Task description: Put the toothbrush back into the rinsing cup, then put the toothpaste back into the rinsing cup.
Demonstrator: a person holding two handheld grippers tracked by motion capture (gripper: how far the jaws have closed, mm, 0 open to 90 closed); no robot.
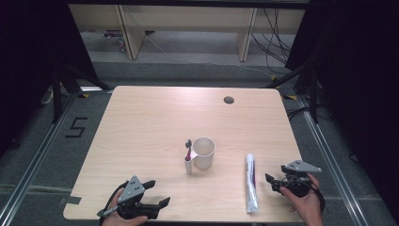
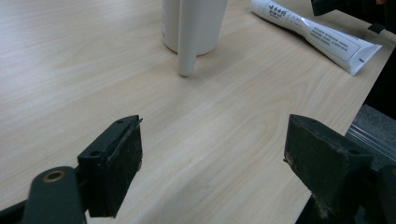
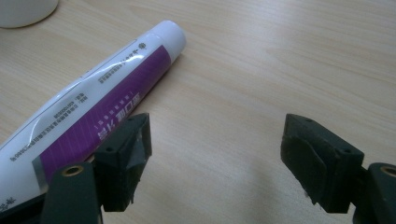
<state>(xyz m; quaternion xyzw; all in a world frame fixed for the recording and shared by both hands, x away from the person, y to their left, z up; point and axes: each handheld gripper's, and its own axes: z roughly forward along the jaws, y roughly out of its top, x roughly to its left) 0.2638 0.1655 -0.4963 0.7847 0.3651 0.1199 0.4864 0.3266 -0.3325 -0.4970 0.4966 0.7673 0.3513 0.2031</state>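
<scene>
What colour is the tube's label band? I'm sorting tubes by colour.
Purple on a white tube, clearest in the right gripper view.

Ahead of the left gripper (image 2: 212,154) lies bare table (image 2: 70,56) up to the mug (image 2: 196,23). The tube (image 3: 93,102) lies just beside the right gripper (image 3: 217,154), at its left jaw.

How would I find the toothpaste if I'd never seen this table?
Start at the wooden table and find the white cup in its middle. Right of it, beside the right gripper, lies the toothpaste tube: long, flat-ended, white with a purple panel.
</scene>
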